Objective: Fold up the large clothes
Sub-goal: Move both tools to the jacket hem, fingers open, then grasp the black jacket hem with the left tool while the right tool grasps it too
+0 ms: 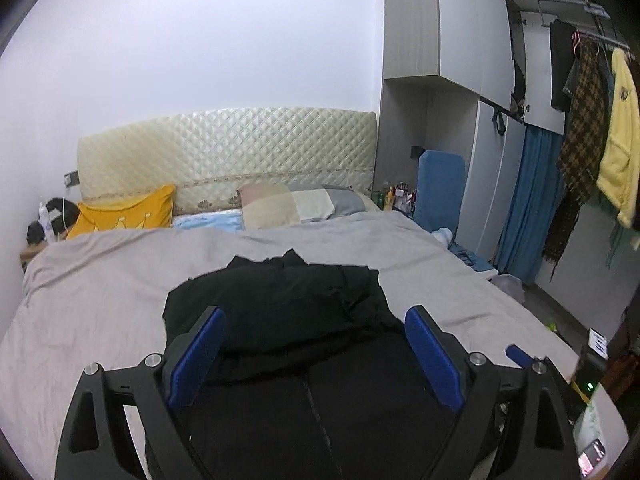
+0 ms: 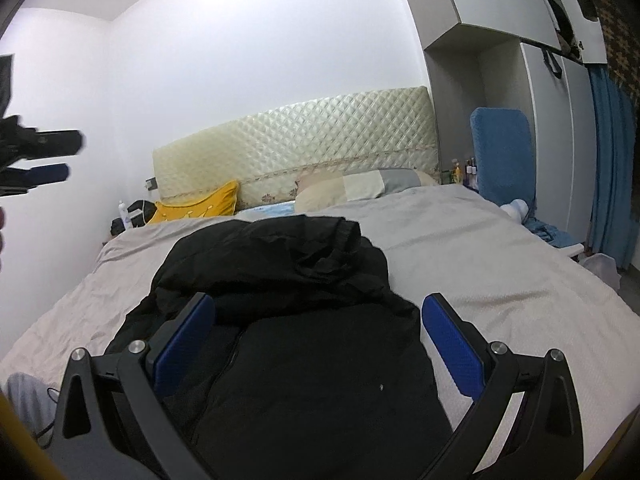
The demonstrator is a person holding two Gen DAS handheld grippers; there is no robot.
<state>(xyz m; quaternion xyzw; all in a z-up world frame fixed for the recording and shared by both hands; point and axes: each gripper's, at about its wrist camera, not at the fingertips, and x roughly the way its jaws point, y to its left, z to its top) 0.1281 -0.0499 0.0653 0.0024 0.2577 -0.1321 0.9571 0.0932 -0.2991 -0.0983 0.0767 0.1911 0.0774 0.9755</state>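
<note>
A large black jacket (image 1: 280, 300) lies on the grey bed sheet (image 1: 100, 280), its far part bunched and folded back over the flat near part with the zip. My left gripper (image 1: 316, 316) hovers over it, open, with nothing between its blue pads (image 1: 196, 356). In the right wrist view the same jacket (image 2: 320, 360) fills the middle of the bed sheet (image 2: 500, 280). My right gripper (image 2: 319, 304) is open above its near part, and the pads (image 2: 456, 348) are not pressing on cloth. The left gripper (image 2: 48, 156) shows high at the far left edge, well clear of the bed.
A yellow cushion (image 1: 128, 210) and a patchwork pillow (image 1: 304, 204) lie against the quilted headboard (image 1: 228, 148). A blue padded board (image 1: 440, 184) and a wardrobe stand to the right. Clothes hang on a rail (image 1: 616, 132) at the far right. Small items sit on the left bedside.
</note>
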